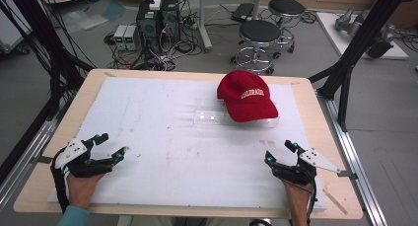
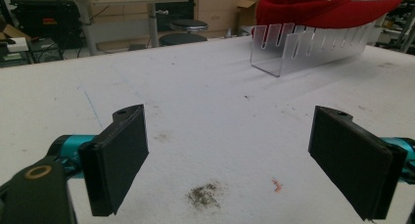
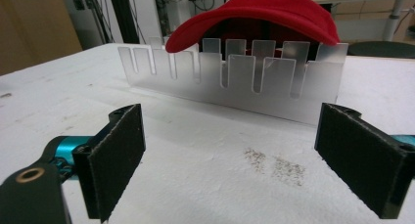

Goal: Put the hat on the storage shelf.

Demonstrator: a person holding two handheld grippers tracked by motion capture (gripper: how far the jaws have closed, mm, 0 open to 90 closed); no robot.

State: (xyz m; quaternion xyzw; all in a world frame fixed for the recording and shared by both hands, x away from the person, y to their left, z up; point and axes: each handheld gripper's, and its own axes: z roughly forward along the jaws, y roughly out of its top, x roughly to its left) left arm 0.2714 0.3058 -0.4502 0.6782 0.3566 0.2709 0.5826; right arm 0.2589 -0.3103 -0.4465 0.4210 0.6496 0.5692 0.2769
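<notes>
One red baseball cap rests atop a clear slotted acrylic rack toward the far right of a stained white foam sheet covering the wooden table. Left gripper and right gripper, jaws spread and empty, sit at the near corners. Beyond the far edge: stools, computer towers, grey floor.

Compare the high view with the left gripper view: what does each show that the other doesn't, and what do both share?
High view alone: both hands with open claws, left claw and right claw, plus the computers on the floor. Left gripper view alone: the slots cut in the clear rack and a dark smudge between its jaws. Both: the red cap on the rack and the white mat.
</notes>
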